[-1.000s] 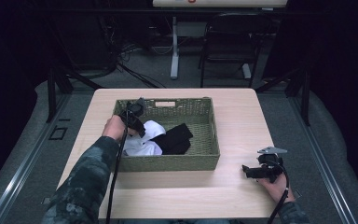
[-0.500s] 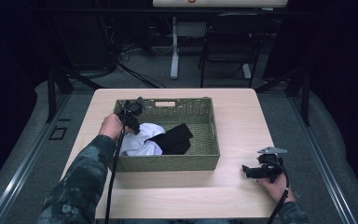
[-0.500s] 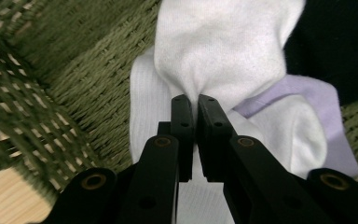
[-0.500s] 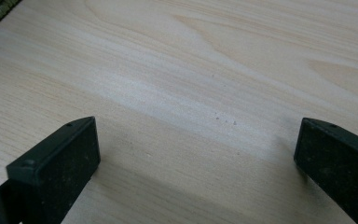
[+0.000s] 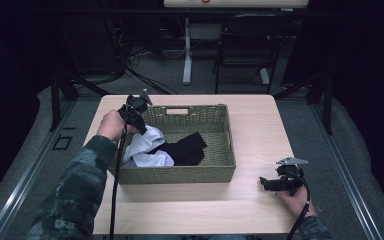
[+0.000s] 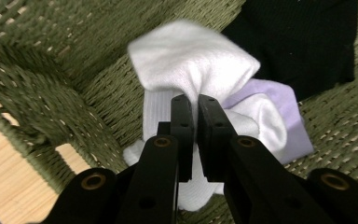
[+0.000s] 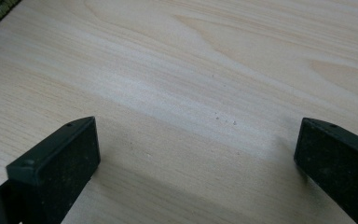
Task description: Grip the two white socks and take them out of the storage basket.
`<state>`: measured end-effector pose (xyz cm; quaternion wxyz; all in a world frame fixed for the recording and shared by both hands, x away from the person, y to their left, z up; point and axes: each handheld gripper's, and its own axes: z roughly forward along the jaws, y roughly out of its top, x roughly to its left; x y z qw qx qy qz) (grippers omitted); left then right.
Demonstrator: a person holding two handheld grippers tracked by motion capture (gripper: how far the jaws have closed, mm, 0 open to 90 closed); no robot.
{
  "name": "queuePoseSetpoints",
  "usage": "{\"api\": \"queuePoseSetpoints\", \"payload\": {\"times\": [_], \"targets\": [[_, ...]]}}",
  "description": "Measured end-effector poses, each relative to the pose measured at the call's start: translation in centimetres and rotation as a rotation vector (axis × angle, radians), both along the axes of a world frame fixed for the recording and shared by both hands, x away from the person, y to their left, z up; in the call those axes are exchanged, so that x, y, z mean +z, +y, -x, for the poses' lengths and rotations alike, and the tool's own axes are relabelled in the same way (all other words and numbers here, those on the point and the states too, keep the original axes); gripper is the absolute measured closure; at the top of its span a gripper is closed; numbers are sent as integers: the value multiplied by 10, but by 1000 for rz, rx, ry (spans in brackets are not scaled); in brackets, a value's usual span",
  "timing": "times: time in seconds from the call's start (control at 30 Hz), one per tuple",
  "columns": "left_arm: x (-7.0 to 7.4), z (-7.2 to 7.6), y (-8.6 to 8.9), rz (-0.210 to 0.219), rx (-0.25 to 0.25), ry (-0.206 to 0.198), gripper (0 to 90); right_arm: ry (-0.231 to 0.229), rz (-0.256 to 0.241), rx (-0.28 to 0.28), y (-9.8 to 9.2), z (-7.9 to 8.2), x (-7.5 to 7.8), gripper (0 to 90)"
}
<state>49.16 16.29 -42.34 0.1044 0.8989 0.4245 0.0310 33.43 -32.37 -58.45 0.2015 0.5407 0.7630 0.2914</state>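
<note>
While the left gripper pinches a white sock in the green basket, the right gripper rests on the table, well apart. A black cloth lies beside the sock.

Up close, the left gripper has its jaws almost together on the white sock.

Seen from the right gripper, its jaws stand wide apart over the bare table.

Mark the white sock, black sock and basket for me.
white sock [image 6: 191, 65]: left gripper view, bunched fold above the jaws.
black sock [image 5: 187, 147]: high view, middle of the fabric.
basket [image 5: 180, 174]: high view, near wall.
</note>
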Motion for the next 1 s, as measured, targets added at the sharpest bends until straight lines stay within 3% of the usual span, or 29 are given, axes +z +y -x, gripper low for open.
{"api": "queuePoseSetpoints", "payload": {"times": [0.47,1.0], "targets": [[45,2,1,18,-20,-25,856,0,1,-1,0,0,0,0],[92,3,7,26,-23,-81,855,0,0,0,0,0,0,0]]}}
